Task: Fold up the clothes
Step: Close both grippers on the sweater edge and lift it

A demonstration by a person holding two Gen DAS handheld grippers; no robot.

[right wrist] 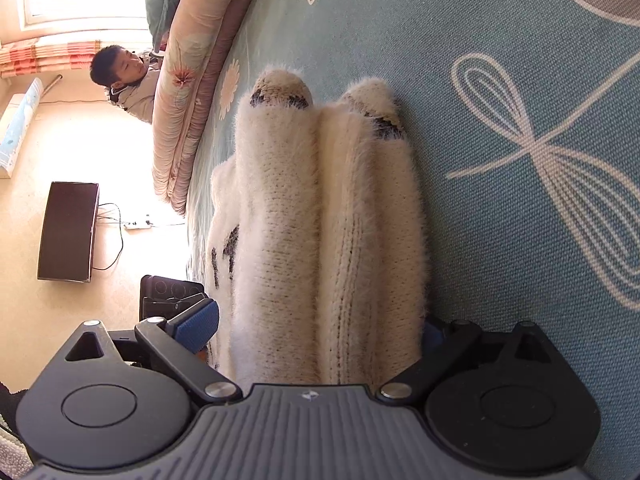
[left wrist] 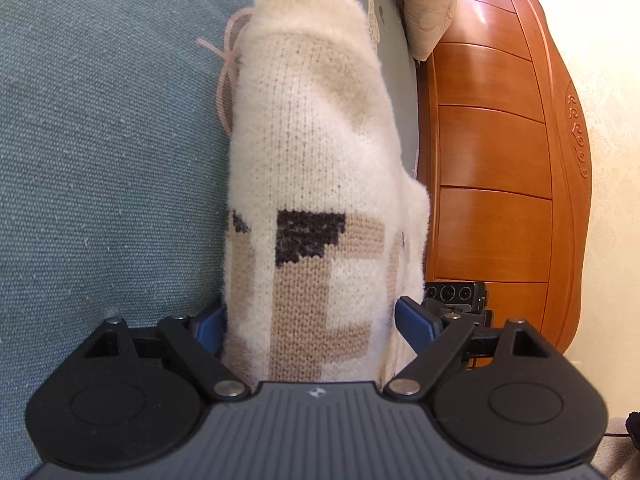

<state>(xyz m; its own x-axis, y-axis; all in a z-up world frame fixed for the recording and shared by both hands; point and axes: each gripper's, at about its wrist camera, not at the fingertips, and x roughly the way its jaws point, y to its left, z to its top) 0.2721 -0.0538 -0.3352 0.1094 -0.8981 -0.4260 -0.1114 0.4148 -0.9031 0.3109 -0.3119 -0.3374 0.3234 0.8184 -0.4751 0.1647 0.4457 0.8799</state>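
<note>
A fuzzy cream knit sweater (left wrist: 316, 140) with tan and dark patches lies folded into a thick bundle on the teal bedspread (left wrist: 100, 140). A pink ribbon (left wrist: 228, 72) hangs at its far edge. My left gripper (left wrist: 312, 320) straddles the near end, turned on its side. One blue pad (left wrist: 210, 328) is on the bed side and the other pad (left wrist: 414, 328) touches the opposite face. In the right wrist view the same sweater (right wrist: 320, 220) sits between the jaws of my right gripper (right wrist: 316, 328). Its left pad (right wrist: 196, 326) stands clear of the knit, and the bundle hides the other pad.
A wooden headboard (left wrist: 492, 160) and pillows (left wrist: 428, 8) border the bed. A rolled floral quilt (right wrist: 188, 100) lies along its far side, with a person (right wrist: 132, 84) beyond it. On the floor are a black box (right wrist: 68, 232) and a power strip (right wrist: 138, 224).
</note>
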